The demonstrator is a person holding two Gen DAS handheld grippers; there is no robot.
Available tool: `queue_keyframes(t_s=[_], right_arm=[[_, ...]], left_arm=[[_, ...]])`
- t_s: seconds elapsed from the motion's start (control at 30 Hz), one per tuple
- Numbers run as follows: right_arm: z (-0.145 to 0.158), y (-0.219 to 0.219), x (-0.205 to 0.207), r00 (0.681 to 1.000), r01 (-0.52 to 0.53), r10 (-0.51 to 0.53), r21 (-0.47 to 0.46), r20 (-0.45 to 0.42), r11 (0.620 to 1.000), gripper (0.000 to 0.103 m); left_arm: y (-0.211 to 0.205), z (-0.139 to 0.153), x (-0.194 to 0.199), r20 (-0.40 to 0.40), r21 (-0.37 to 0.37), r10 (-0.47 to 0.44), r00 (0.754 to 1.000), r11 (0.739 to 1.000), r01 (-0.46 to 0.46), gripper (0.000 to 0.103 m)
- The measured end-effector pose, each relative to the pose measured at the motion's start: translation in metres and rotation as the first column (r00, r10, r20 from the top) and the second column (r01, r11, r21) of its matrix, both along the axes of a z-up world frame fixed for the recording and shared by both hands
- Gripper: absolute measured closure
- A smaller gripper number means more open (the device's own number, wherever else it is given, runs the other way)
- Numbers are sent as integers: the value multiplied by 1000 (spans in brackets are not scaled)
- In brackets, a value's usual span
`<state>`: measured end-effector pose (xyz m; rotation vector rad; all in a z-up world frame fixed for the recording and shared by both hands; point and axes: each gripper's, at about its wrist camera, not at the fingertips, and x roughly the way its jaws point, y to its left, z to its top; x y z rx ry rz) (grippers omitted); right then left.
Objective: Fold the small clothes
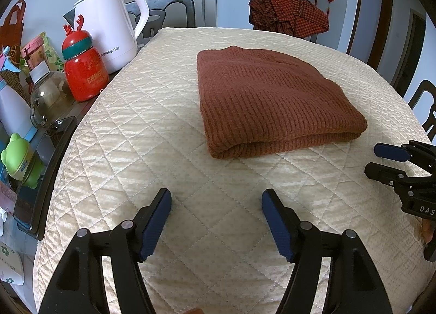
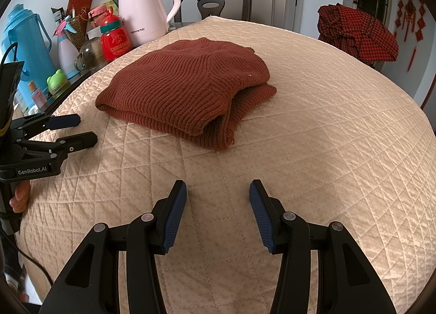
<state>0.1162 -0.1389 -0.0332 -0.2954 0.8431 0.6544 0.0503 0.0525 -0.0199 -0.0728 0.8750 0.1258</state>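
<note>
A glossy red, antler-capped plastic bottle [image 2: 114, 41] is displaying "CHRISTMAS". The pale pink electric kettle [image 2: 144, 11] is showing "Joyoung". The black body of the left gripper [image 2: 73, 130] is carrying a "GenRobot.AI" label.

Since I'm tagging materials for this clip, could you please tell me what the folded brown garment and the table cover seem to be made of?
Brown garment: seemingly a chunky rib knit, wool or acrylic, matte; raised ribs run across it. Table cover: apparently quilted fabric with a slight satin sheen; diamond stitching shows and glints.
</note>
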Motion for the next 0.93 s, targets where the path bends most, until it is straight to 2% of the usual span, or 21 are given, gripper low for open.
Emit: queue_keyframes(t_s=[0.93], right_arm=[[0, 0, 0, 1000, 0, 0, 1, -1, 1000, 54]], left_arm=[[-1, 0, 0, -1, -3, 0, 1000, 1000, 0, 29]])
